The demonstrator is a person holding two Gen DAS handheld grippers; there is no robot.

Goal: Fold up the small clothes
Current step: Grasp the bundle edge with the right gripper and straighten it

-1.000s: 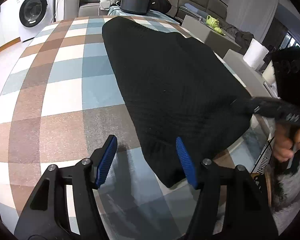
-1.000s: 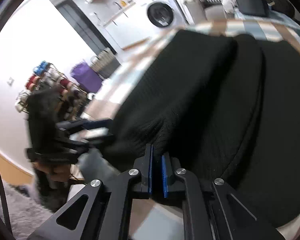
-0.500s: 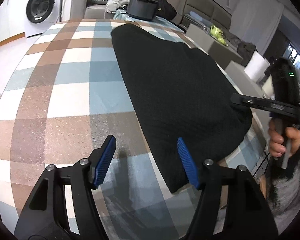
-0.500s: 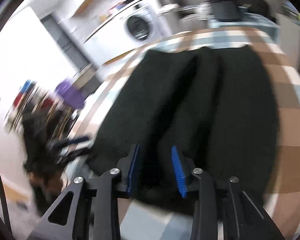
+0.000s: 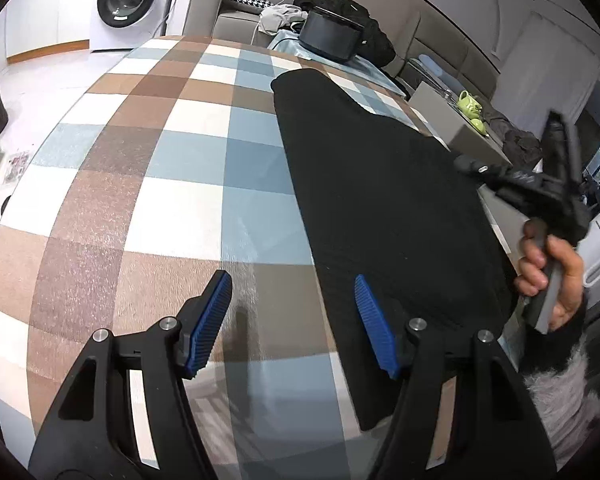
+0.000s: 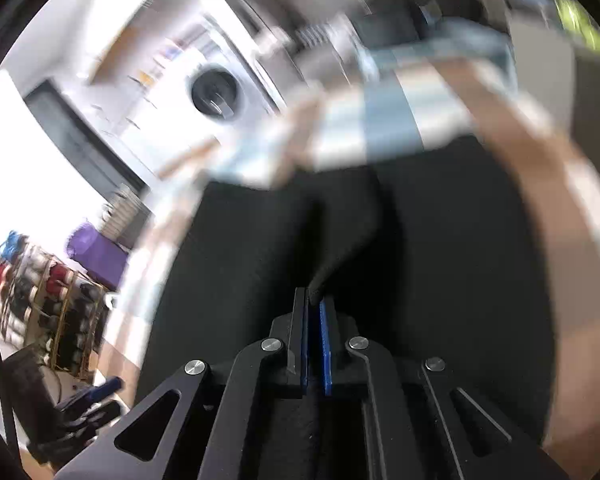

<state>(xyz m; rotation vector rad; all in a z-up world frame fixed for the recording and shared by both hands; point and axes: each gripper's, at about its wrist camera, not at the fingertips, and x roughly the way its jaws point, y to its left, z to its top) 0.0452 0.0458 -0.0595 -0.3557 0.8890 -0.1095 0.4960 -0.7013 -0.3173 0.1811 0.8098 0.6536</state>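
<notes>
A black knit garment lies flat along the right side of the checked table. My left gripper is open and empty, low over the table, its right fingertip over the garment's near left edge. My right gripper is shut on a raised fold of the black garment; it also shows in the left wrist view at the garment's right edge, held by a hand. The right wrist view is blurred by motion.
A washing machine stands at the back left. A sofa with a black bag and loose clothes lies beyond the table's far end. Grey boxes with a green teapot stand at the right. Shelves of items stand at the left in the right wrist view.
My right gripper opened half a second ago, moved further along the garment's right edge and has shut on a fold. My left gripper stayed open and shifted left, off the garment.
</notes>
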